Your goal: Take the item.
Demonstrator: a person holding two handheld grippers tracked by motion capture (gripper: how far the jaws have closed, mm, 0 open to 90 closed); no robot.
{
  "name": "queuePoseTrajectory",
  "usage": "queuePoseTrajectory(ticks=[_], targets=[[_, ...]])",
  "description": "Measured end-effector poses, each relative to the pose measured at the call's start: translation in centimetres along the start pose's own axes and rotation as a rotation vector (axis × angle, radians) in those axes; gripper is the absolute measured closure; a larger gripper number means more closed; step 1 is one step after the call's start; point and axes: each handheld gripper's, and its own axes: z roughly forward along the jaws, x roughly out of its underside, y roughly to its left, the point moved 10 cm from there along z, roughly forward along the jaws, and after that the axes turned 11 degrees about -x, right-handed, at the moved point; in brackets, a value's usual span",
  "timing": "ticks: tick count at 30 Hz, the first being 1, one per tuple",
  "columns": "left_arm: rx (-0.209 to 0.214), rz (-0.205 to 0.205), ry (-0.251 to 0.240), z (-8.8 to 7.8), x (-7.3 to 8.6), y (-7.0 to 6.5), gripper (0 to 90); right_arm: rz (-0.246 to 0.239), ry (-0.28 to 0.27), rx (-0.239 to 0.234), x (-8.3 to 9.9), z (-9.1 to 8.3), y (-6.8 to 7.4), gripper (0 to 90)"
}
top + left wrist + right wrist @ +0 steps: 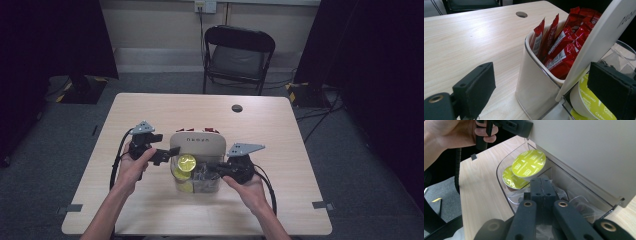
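Observation:
A white organiser box stands mid-table with red sachets upright in its back section. A clear tray at its front holds yellow cappuccino capsules. My right gripper reaches into the tray from the right, shut on the rim of one tilted yellow capsule, which lies above a second capsule. My left gripper is open at the box's left corner. One of its jaws is out over the table, the other against the slanted white lid by the capsule.
Crumpled clear wrappers lie in the tray's right part. A round cable hole is in the tabletop at the back. A black folding chair stands beyond the far edge. Bare wood surrounds the box on all sides.

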Motion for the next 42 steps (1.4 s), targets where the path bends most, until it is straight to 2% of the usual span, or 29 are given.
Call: queuePoseTrajectory(ticks=[16, 42], targets=[[0.0, 0.008, 0.009, 0.1, 0.3, 0.1, 7.4, -0.002, -0.032, -0.002, -0.7, -0.5, 0.1, 90.0], [0.007, -0.008, 0.014, 0.1, 0.3, 0.1, 7.6, -0.032, -0.066, -0.013, -2.1, -1.7, 1.1, 90.0]])
